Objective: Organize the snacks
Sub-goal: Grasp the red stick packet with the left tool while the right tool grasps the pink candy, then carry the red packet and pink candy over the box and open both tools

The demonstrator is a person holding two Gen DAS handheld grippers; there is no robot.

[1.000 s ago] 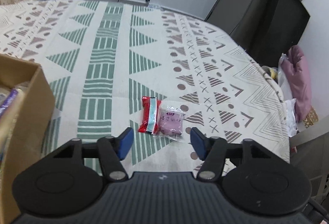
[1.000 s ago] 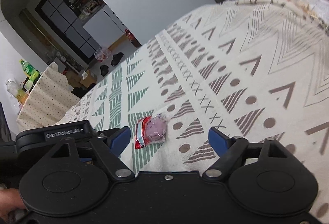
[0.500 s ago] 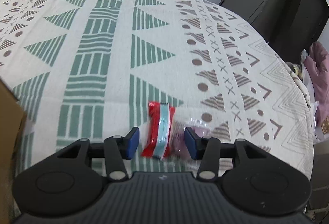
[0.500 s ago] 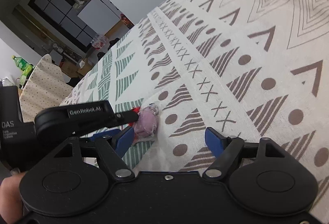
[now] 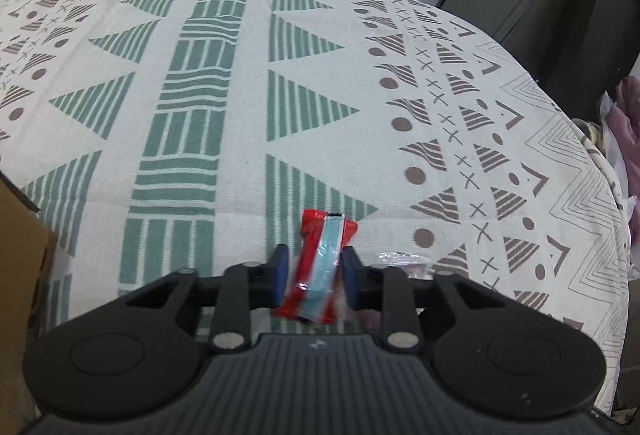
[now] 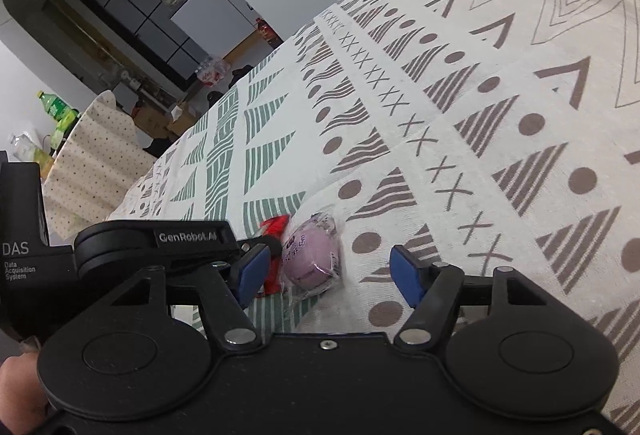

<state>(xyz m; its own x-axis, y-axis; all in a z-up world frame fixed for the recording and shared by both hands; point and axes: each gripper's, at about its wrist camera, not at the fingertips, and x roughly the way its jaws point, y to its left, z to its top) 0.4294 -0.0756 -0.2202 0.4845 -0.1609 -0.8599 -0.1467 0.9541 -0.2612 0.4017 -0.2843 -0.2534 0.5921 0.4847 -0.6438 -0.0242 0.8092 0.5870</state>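
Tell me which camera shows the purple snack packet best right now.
The right wrist view: the purple snack packet lies in plain sight between the closing right gripper fingers. The left wrist view shows only its clear wrapper edge behind that gripper's finger.

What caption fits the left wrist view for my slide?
Left tool shut on the red-and-blue snack packet on the patterned tablecloth, cardboard box at left.

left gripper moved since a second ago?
Yes. The left gripper came down and forward over the tablecloth, and its pads now clamp the red snack packet.
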